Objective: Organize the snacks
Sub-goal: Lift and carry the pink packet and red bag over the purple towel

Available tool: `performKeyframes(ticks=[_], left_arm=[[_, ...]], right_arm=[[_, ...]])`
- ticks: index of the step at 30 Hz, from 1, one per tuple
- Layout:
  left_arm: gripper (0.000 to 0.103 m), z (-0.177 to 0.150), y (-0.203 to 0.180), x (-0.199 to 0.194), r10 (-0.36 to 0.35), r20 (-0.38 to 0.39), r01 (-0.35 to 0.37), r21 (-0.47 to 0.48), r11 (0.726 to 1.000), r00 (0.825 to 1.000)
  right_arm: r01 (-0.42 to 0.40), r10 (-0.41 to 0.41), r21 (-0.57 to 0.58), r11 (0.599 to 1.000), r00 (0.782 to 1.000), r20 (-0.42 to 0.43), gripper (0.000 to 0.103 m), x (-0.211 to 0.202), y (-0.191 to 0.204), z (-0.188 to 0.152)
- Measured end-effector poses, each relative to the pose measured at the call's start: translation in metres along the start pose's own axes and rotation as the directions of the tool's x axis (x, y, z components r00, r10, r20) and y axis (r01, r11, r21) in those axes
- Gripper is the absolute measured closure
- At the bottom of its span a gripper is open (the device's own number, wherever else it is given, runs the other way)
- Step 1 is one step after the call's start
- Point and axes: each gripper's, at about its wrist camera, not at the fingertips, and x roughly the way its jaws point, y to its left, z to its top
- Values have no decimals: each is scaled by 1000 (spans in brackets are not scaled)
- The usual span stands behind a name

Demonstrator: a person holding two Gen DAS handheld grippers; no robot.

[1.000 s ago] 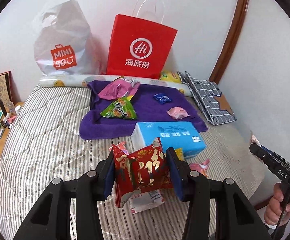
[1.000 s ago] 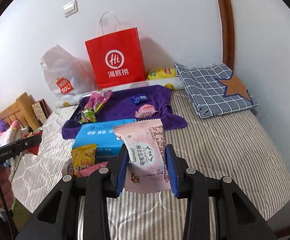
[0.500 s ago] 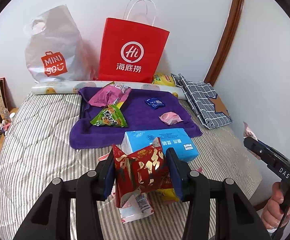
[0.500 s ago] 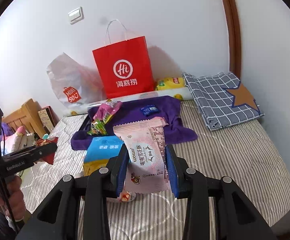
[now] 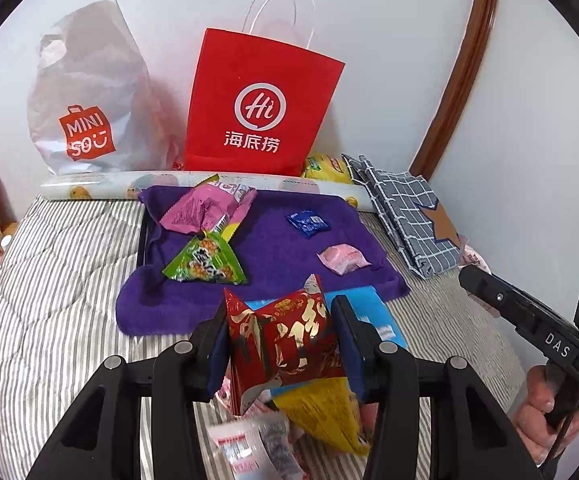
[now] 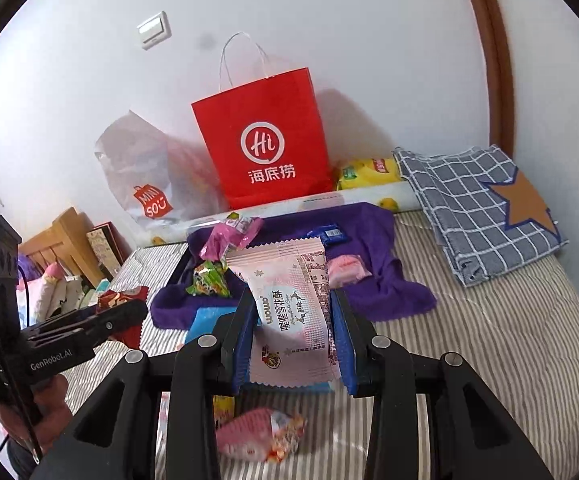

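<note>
My left gripper [image 5: 279,342] is shut on a red and gold snack packet [image 5: 285,332], held above the near edge of the purple towel [image 5: 273,248]. My right gripper [image 6: 291,316] is shut on a pale pink snack packet [image 6: 293,312]. On the towel lie a magenta bag [image 5: 205,208], a green bag [image 5: 205,262], a small blue packet [image 5: 307,222] and a small pink packet [image 5: 343,258]. A blue tissue pack [image 5: 365,312] lies just below the towel. Loose snacks lie under the grippers: a yellow bag [image 5: 325,412] and a pink bag [image 6: 261,434].
A red paper bag [image 5: 261,108] and a white plastic bag [image 5: 85,100] stand against the wall behind the towel. A folded checked cloth [image 6: 477,208] lies at the right on the striped bed [image 6: 489,340]. A yellow packet [image 6: 369,170] sits by the red bag.
Both grippers have moved forward over the bed toward the towel, each still carrying its packet. The tissue pack and loose snacks now sit lower in both views.
</note>
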Motion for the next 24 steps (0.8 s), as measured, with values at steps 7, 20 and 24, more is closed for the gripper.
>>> performKeyframes(ticks=[7, 20, 24], left_arm=[[58, 16, 18, 19, 24, 5, -24, -16, 1000, 1000], [58, 45, 64, 65, 78, -26, -80, -99, 992, 997], [58, 46, 69, 84, 80, -29, -83, -100, 992, 996]], right_arm=[[-2, 2, 0, 1000, 1000, -1, 67, 35, -7, 21], [-7, 8, 19, 1000, 1000, -29, 67, 103, -23, 57], [-10, 11, 10, 1000, 999, -37, 67, 125, -27, 62]])
